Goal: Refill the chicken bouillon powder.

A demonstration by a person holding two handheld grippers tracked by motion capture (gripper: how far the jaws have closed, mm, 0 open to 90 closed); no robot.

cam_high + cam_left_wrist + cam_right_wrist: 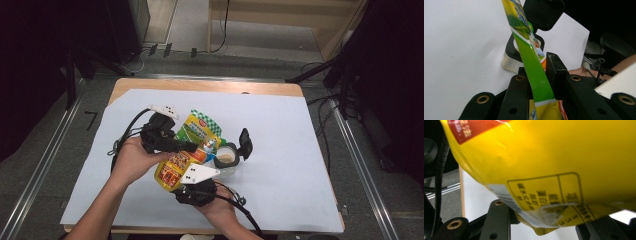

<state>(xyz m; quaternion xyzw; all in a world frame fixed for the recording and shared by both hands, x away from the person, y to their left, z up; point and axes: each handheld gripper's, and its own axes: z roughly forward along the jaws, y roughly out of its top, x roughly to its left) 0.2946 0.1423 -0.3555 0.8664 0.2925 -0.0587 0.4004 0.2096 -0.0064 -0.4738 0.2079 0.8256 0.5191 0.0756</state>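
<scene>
I see pouch (pixel 192 145) tilted over open jar (pixel 226 159) on desk (pixel 280 130). Left gripper (pixel 192 146) fingers pinching pouch's green top; right gripper (pixel 544 225) fingers gripping yellow base. I judge it soft, slippery; hold seams.

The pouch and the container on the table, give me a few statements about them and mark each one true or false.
1. The pouch is yellow and green. True.
2. The pouch lies flat on the table, untouched. False: the left hand-held gripper has it between its jaws and the right hand-held gripper is at its lower end.
3. The container has its black lid flipped open. True.
4. The container is empty. False: something pale is inside.
5. The table is covered with a red cloth. False: the covering is white.
</scene>
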